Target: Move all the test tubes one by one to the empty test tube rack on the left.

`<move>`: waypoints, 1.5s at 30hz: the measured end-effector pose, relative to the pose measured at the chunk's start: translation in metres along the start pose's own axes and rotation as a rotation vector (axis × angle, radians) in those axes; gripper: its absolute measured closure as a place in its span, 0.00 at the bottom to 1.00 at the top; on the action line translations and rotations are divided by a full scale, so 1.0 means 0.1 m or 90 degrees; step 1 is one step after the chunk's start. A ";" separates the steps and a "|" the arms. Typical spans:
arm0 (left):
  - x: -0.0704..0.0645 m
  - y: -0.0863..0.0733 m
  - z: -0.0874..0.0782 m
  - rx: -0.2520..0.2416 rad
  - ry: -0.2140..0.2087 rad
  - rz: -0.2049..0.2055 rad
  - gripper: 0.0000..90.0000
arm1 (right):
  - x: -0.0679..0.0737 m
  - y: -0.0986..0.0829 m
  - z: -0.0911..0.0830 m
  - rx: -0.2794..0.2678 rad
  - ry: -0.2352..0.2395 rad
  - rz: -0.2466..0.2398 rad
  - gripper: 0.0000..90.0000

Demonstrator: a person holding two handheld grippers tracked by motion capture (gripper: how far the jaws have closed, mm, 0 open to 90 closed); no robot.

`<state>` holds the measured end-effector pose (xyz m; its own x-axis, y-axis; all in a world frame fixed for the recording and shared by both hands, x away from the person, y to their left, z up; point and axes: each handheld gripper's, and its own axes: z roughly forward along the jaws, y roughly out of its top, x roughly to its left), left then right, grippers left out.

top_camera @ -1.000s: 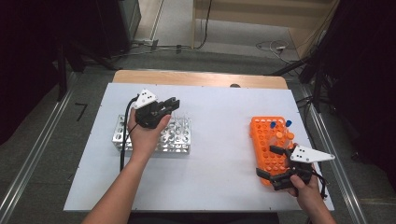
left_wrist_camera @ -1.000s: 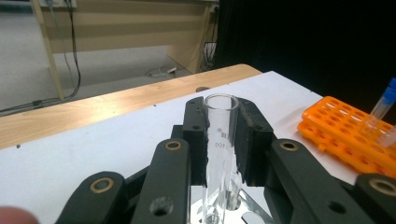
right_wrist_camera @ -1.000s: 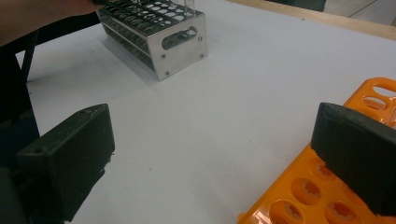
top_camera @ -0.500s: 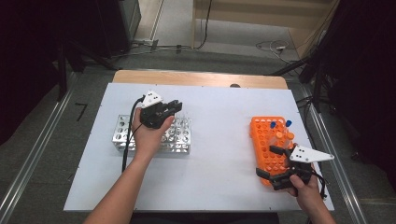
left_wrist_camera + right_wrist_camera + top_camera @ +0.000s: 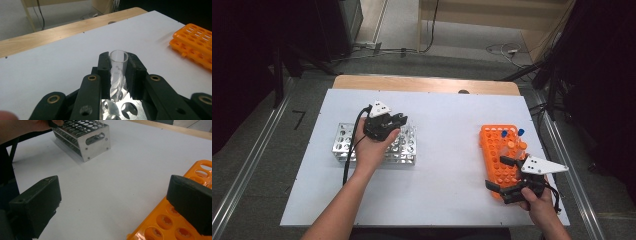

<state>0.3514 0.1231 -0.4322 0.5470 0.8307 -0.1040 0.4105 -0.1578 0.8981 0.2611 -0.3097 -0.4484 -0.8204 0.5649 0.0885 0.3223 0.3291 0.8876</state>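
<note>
Transfer under way: the left gripper (image 5: 119, 75) clamps a clear, uncapped tube (image 5: 118, 72) just above the metal rack (image 5: 377, 145), apparently about to seat it, while the right gripper (image 5: 507, 175) waits with jaws spread at the orange rack (image 5: 499, 155), where capped tubes (image 5: 512, 137) remain to move.

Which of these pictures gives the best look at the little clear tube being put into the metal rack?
The left gripper view: the clear tube stands upright, close up, between the left gripper's shut jaws, above the metal rack. In the high view the hand covers it; the right gripper view has the rack far off, the tube not discernible.
</note>
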 end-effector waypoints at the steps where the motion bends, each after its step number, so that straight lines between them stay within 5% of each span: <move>1: 0.00 0.00 0.00 0.001 -0.003 -0.005 0.83 | 0.00 0.00 0.00 -0.001 0.000 0.000 0.00; 11: 0.03 0.00 -0.03 0.000 -0.044 -0.047 0.73 | -0.03 0.00 -0.02 -0.005 -0.003 0.003 0.00; 19: -0.03 -0.02 -0.18 -0.045 -0.048 -0.056 0.43 | -0.08 0.01 -0.08 -0.015 -0.015 0.011 0.00; 31: -0.26 -0.15 -0.57 -0.097 -0.105 -0.032 0.02 | -0.17 -0.01 -0.15 -0.022 -0.036 0.023 0.00; 45: -0.40 -0.35 -0.91 -0.128 -0.117 -0.025 0.00 | -0.37 -0.05 -0.29 -0.039 -0.076 0.049 0.03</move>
<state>0.2490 0.1439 -0.4208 0.6639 0.7208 -0.1992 0.2909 -0.0035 0.9567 0.2764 -0.3544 -0.4430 -0.7317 0.6734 0.1058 0.3488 0.2366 0.9069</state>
